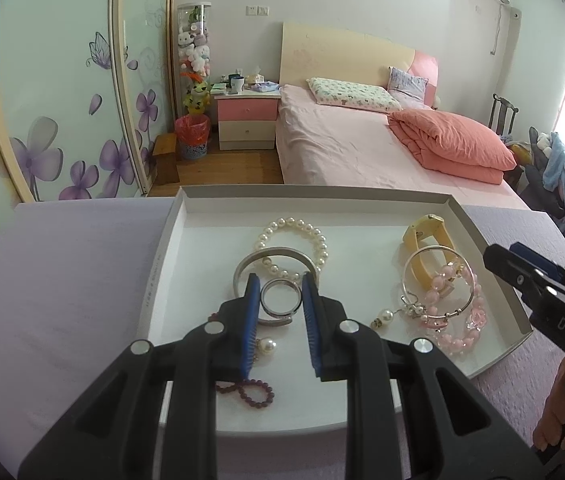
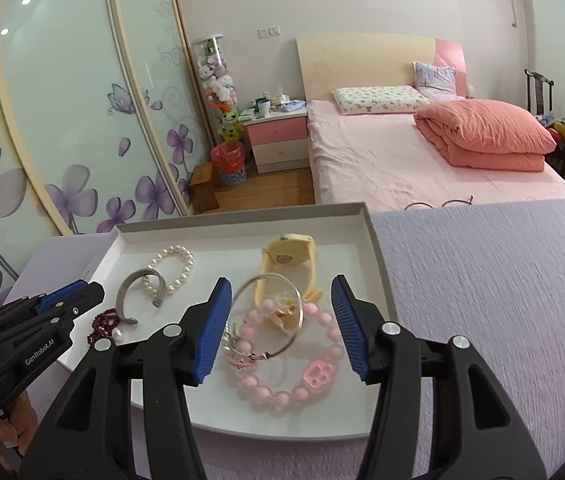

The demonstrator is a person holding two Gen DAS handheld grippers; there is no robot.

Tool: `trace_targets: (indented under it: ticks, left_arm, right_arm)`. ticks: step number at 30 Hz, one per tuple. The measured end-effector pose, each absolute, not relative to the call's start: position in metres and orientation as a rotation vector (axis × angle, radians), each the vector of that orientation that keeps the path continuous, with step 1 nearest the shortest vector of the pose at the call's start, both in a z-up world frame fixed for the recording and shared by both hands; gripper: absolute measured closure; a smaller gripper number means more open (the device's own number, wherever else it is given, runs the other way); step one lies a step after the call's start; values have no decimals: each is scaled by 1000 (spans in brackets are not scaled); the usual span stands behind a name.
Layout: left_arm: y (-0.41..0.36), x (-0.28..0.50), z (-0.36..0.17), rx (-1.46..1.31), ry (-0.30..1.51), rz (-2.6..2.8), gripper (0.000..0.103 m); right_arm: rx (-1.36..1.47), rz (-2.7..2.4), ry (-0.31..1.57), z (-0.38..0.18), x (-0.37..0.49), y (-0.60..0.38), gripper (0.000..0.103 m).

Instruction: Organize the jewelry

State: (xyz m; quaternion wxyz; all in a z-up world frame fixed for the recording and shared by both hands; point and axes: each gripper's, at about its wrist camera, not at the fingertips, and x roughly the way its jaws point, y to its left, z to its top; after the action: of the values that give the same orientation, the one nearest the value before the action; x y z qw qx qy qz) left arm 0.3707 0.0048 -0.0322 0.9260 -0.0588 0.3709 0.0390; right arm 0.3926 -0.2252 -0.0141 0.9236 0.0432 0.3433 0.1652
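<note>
A white tray (image 1: 210, 240) on the lilac table holds the jewelry. My left gripper (image 1: 280, 279) is shut on a small silver ring (image 1: 281, 315), its blue pads against both sides. Behind the ring lie a silver cuff (image 1: 242, 270) and a pearl bracelet (image 1: 318, 240). Under the fingers sit a dark red bead bracelet (image 1: 258, 390) and a pearl earring (image 1: 269, 345). My right gripper (image 2: 281, 280) hangs open over a pink bead bracelet (image 2: 318, 374) and a thin silver bangle (image 2: 300, 308), whose far edge rests on a yellow watch (image 2: 286, 250); neither pad presses on anything.
The lilac tablecloth (image 2: 482, 300) spreads wide to the right of the tray. A pink bed (image 1: 362, 152) stands just beyond the table, with a pair of glasses (image 2: 454, 203) near its edge. Flowered wardrobe doors (image 1: 62, 120) run along the left.
</note>
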Motion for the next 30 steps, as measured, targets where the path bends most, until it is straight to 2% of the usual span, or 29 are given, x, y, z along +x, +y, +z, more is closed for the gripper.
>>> trace_targets:
  ticks: [1,3,9,15,20,30]
  left_arm:
    - [5,371,-33,-133,758,82,78]
    - [8,369,-33,-155,745,83,47]
    - [17,352,-22,-161,683,89,21]
    - [32,331,-12,-166,641,111,9]
    - [46,302,-14,-166,633,140,2]
    - [51,242,-27,-166,616,151,2]
  right_arm:
    - [95,336,708,-15,391,-226,43]
    - [97,331,707,-16,389,-229,36]
    - [112,317,696,-15,381,-238,21]
    - [136,315,692,-13,369,-244,10]
    - [138,310,686,-12,354,-243,3]
    - [66,312,635,-17,301,-232,1]
